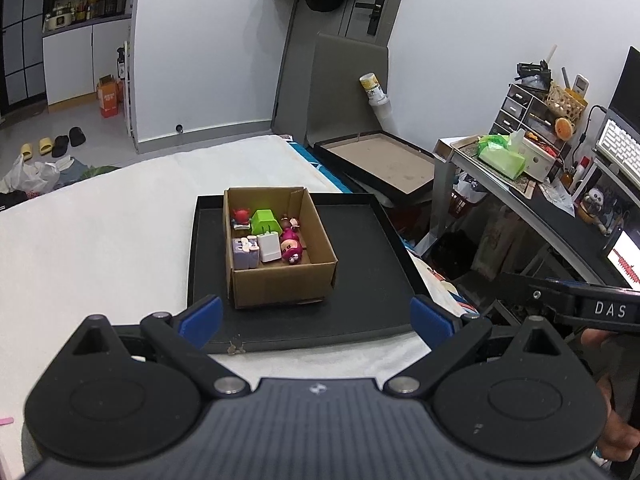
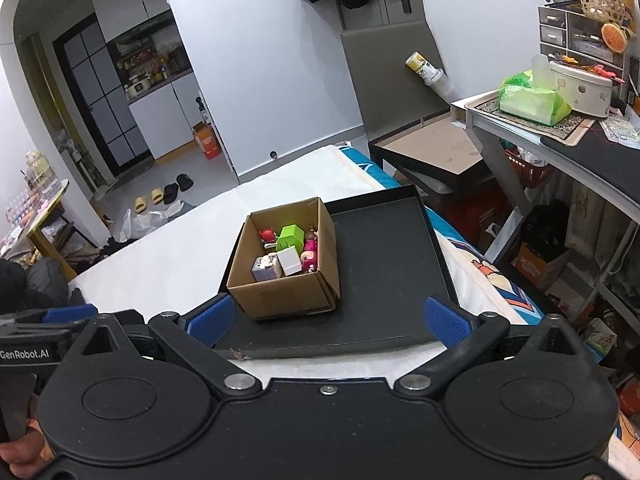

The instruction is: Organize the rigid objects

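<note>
A small open cardboard box (image 1: 280, 284) stands on a black tray (image 1: 368, 280) on the white bed. Inside it lie a green plug (image 1: 262, 221), a white charger (image 1: 269, 247), a purple charger (image 1: 242, 253), a red figure (image 1: 241, 216) and pink figures (image 1: 290, 246). The box (image 2: 280, 296) and tray (image 2: 392, 280) also show in the right wrist view, with the green plug (image 2: 291, 236) inside. My left gripper (image 1: 316, 318) is open and empty, just in front of the box. My right gripper (image 2: 330, 320) is open and empty, also short of the box.
The white bed surface (image 1: 100, 248) spreads left of the tray. A brown tray lid (image 1: 384, 160) leans off the bed's far right corner. A cluttered desk (image 1: 532, 176) with a green tissue pack stands to the right. Slippers and bags lie on the floor at the left.
</note>
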`<state>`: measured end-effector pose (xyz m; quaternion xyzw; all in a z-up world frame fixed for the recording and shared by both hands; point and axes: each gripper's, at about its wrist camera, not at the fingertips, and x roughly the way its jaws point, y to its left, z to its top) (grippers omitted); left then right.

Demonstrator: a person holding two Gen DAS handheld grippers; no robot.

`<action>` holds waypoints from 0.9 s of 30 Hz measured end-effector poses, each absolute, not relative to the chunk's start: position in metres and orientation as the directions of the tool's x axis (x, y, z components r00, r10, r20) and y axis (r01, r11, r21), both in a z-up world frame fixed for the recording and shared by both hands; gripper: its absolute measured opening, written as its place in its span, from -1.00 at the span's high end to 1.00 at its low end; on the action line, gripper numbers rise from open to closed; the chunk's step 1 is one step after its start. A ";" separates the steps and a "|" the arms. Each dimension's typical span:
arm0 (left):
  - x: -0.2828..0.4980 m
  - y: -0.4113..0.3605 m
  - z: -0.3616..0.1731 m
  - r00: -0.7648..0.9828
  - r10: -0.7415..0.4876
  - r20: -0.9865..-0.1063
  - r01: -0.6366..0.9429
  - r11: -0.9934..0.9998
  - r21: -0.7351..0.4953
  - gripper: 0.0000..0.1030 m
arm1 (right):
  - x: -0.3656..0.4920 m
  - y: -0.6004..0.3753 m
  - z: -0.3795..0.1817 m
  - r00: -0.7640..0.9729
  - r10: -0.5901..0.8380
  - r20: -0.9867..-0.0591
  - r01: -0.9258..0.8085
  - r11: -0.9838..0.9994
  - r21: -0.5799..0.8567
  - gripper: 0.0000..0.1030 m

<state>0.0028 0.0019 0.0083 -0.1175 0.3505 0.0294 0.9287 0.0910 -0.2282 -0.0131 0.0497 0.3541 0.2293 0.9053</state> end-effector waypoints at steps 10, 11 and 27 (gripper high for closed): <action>0.000 0.003 0.009 0.752 -0.023 -0.659 -0.142 0.970 -0.196 -0.93 | 0.085 -0.226 -0.009 0.648 0.457 -0.610 -0.399 0.885 0.240 -1.00; 0.000 0.003 0.009 0.752 -0.024 -0.658 -0.141 0.970 -0.197 -0.93 | 0.084 -0.226 -0.008 0.648 0.457 -0.609 -0.400 0.885 0.237 -1.00; -0.006 0.003 0.013 0.760 -0.021 -0.649 -0.140 0.971 -0.195 -0.93 | 0.082 -0.225 -0.006 0.649 0.459 -0.606 -0.412 0.882 0.227 -1.00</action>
